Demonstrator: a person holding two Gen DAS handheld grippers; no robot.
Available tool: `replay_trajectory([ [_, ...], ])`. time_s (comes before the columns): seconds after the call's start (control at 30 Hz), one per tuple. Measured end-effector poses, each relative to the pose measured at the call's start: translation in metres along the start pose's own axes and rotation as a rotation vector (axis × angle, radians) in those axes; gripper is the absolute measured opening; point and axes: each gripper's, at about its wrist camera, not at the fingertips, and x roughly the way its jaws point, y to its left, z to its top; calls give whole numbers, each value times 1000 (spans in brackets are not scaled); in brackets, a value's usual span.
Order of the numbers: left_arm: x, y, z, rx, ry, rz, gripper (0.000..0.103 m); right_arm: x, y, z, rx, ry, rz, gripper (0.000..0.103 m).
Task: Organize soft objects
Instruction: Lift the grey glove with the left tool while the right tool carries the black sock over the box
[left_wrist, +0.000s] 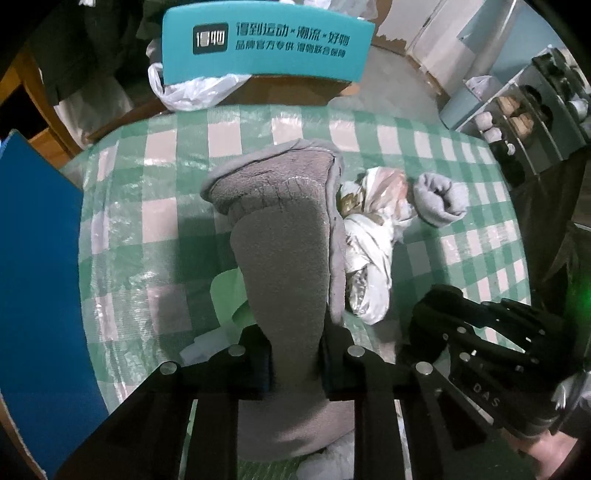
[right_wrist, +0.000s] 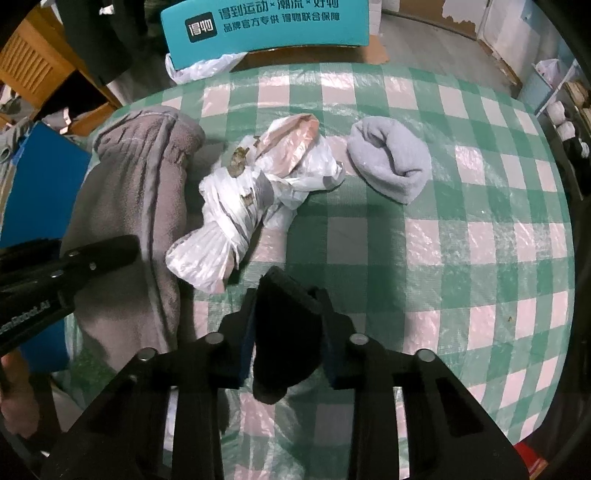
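Left wrist view: left gripper (left_wrist: 295, 365) clamped on grey fleece garment (left_wrist: 284, 229), draped limp over checked tablecloth (left_wrist: 166, 221), just left of crumpled plastic bag (left_wrist: 373, 236). Soft, light, sags; grip bunched fold.

Right wrist view: right gripper (right_wrist: 288, 343) pinching black sock (right_wrist: 284, 325), below bag. Rolled grey sock (right_wrist: 391, 158) right of bag, compact, easy to pinch.

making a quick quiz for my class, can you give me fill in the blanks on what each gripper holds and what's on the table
The left gripper is shut on a ____ fleece cloth.
The right gripper is shut on a small ____ item.
Between the fleece and the rolled light grey sock lies a crumpled ____ bag.
The tablecloth has a green and white ____ pattern.

Missing words: grey; black; plastic; checked
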Motion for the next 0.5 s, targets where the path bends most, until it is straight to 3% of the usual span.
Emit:
replay_trajectory([
  [0.5,-59,5,0,30,-134,-11,19,-48,17,6,-33,-115,16,23],
])
